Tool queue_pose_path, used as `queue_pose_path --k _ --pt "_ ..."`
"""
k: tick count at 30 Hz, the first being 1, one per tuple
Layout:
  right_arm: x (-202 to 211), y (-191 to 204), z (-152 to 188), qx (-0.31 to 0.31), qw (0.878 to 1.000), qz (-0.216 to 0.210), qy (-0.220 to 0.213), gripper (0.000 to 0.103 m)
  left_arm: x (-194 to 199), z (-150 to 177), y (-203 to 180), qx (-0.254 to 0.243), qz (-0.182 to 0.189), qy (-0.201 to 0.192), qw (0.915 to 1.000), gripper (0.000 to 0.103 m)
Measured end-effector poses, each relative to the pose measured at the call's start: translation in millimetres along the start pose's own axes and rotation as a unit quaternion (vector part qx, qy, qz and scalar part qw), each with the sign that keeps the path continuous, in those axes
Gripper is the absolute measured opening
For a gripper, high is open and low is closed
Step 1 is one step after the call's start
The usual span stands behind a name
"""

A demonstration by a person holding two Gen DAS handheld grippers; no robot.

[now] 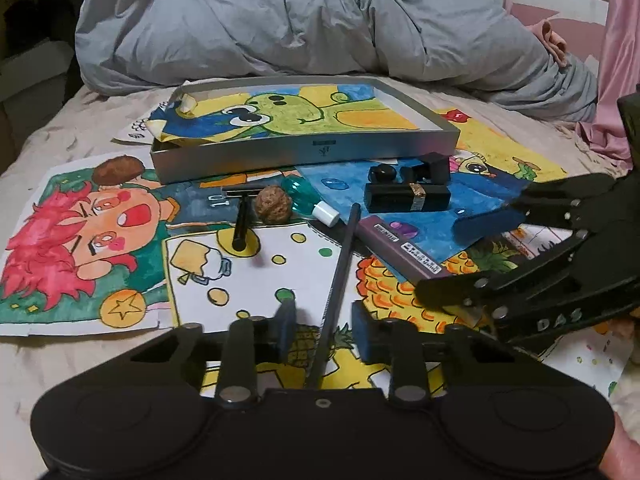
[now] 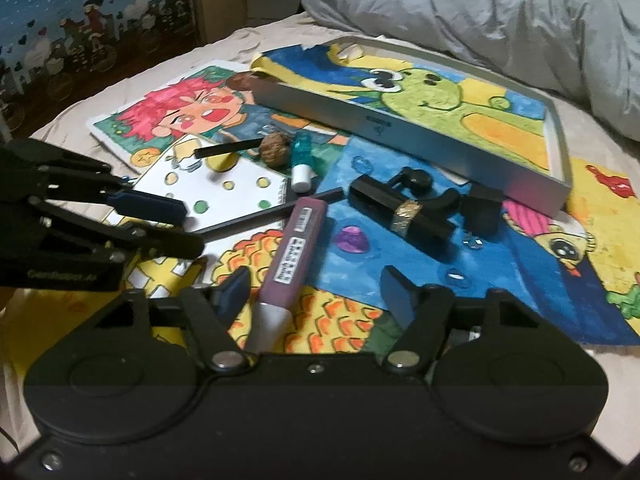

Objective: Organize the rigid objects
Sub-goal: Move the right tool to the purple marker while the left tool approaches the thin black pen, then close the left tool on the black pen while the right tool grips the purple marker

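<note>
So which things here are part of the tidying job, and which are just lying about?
Job:
tray
pencil
purple pen
lipstick
razor
walnut
teal bottle
left tool
right tool

Lying about:
drawings
duvet

Layout: items spread on drawings [image 1: 256,268] on a bed, in front of a tray [image 1: 304,150].

In the left wrist view, the razor [image 1: 241,216], walnut [image 1: 274,205] and small bottle [image 1: 310,199] lie in a row left to right. The pencil [image 1: 336,276] runs forward below the bottle. Right of the pencil lies the pen-shaped case [image 1: 400,246], with the lipstick tube [image 1: 408,197] behind it. A duvet [image 1: 320,20] lies behind the tray.
</note>
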State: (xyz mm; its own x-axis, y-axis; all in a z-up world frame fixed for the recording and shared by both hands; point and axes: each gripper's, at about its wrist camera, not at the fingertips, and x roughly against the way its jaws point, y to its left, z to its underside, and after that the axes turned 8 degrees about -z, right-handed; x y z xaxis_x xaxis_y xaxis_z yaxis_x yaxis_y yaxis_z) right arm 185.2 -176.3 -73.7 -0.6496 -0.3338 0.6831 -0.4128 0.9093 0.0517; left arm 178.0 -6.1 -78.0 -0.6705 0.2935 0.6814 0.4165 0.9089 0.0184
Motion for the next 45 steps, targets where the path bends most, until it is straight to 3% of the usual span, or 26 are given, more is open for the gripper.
queue_pose_path --k 3,6,13,17,20,31,45 --pt "-6 2 -1 0.000 1.000 -0.006 0.006 0.044 -3 -3 -4 -0.005 0.003 0.006 1.0000 0.022" --pt "-7 4 -1 0.004 1.000 -0.001 0.004 0.029 -8 -6 -11 -0.026 0.003 0.013 0.9996 0.022" --pt "-9 6 0 0.018 1.000 0.003 0.015 0.018 -15 -14 -25 -0.056 -0.016 0.029 0.9979 0.022" --pt "-9 7 0 0.014 1.000 0.003 0.015 0.015 -16 -17 -31 -0.044 -0.033 0.039 0.9977 0.018" --pt "-8 9 1 0.023 1.000 0.005 0.014 0.015 -15 -16 -38 -0.043 -0.038 0.038 0.9976 0.007" --pt "2 33 10 0.123 0.991 0.053 0.011 0.014 0 -9 -58 -0.048 -0.094 0.031 0.9939 0.006" --pt "21 44 14 0.155 0.985 0.070 -0.010 0.014 13 -1 -73 -0.075 -0.123 0.006 0.9896 0.006"
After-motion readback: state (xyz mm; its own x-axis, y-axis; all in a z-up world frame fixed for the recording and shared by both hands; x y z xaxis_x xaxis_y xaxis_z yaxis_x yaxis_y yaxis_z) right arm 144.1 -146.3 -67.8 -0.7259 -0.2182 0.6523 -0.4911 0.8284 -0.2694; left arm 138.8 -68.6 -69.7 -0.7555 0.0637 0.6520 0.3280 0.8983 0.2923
